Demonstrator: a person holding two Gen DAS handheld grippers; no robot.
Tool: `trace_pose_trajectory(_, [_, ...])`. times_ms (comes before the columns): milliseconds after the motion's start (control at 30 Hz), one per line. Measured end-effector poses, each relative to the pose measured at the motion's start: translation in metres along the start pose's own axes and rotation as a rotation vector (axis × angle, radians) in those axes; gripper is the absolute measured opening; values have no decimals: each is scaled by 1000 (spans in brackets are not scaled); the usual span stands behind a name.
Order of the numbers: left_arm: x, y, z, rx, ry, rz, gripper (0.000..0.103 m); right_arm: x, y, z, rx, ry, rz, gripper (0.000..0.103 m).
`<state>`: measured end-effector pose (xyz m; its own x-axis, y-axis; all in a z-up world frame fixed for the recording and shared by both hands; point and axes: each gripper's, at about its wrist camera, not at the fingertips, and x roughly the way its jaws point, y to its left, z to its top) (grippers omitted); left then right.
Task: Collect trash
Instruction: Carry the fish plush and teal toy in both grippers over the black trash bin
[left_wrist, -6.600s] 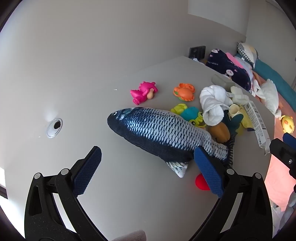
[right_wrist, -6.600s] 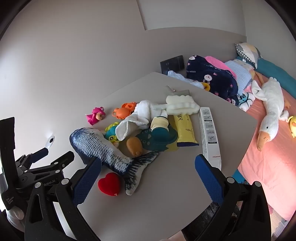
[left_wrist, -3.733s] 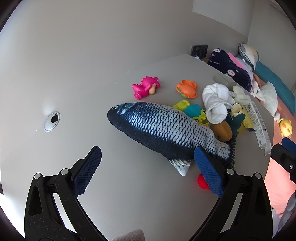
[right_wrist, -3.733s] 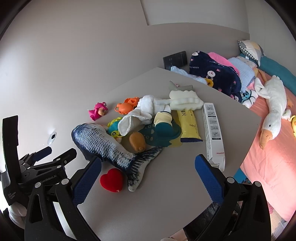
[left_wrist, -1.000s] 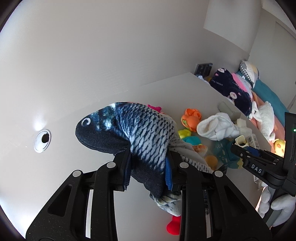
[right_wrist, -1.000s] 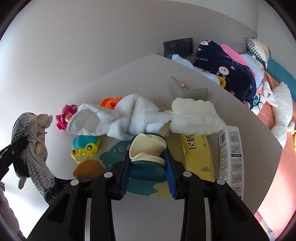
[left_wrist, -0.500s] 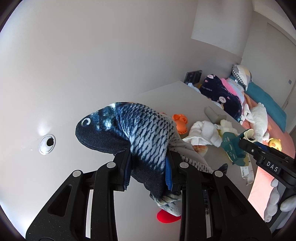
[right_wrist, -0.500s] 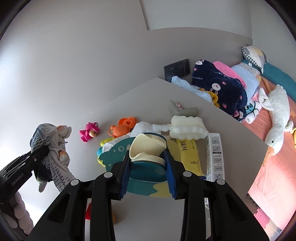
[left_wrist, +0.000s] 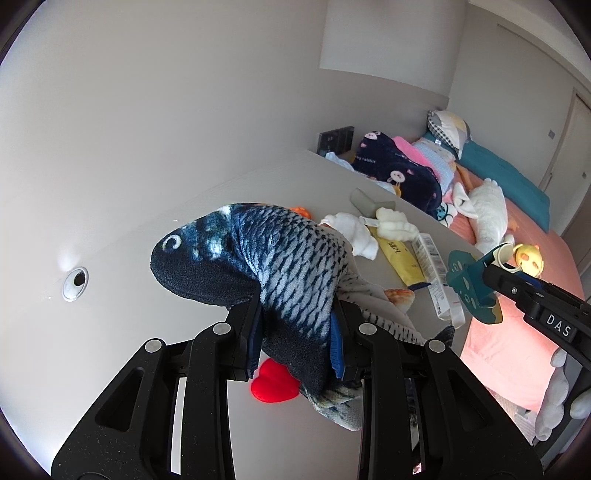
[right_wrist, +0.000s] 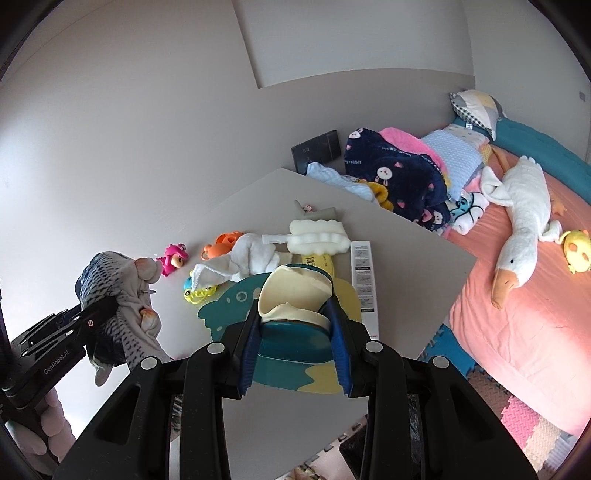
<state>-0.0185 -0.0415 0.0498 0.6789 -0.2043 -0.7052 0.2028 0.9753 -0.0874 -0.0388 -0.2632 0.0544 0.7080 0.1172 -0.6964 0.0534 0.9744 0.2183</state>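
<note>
My left gripper (left_wrist: 295, 332) is shut on a blue plush fish (left_wrist: 266, 251) and holds it above the grey table (left_wrist: 147, 350); its tail hangs down. The fish also shows at the left of the right wrist view (right_wrist: 107, 295). My right gripper (right_wrist: 293, 326) is shut on a teal and yellow toy with a cream cup part (right_wrist: 295, 295), held above the table (right_wrist: 406, 251). That toy also shows in the left wrist view (left_wrist: 469, 284), out past the table's right edge.
On the table lie a red heart (left_wrist: 273, 384), a white cloth (right_wrist: 247, 262), a cream sponge (right_wrist: 317, 236), a yellow packet (left_wrist: 402, 262), a white box (right_wrist: 364, 277) and small bath toys (right_wrist: 173, 258). A bed with a plush goose (right_wrist: 517, 229) stands at the right.
Both grippers have risen further from the table with their loads. The right gripper with the teal toy has moved out toward the bed side.
</note>
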Motion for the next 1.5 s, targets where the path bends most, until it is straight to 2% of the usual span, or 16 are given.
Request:
trace_pose_trajectory(633, [8,-129,-22,179,43,-160,29,-73,-101,-46,139,-34,-128,36])
trace_pose_trajectory(1200, [25,-236,-48,358,122,-317,31,-123,-186,-82,277,-39,-262,36])
trace_pose_trajectory(1233, [26,-240,-49,367,129,-325,33,-124,-190,-84,285,-37,-267,36])
trace_pose_trajectory(1300, [29,-249,-51,389,147,-348,44,-126,-198,-87,294,-20,-272,37])
trace_pose_trajectory(1367, [29,-257,-53,404,148,-367,74,-129,-204,-90,319,-25,-301,51])
trace_pose_trajectory(1400, [26,-259,-53,405,126,-362,81,-133,-207,-90,331,-42,-331,67])
trace_pose_trajectory(1433, [23,-261,-53,406,99,-351,90,-139,-210,-92,340,-65,-369,75])
trace_pose_trajectory(1500, [18,-264,-51,411,62,-340,92,-147,-213,-92,343,-101,-417,75])
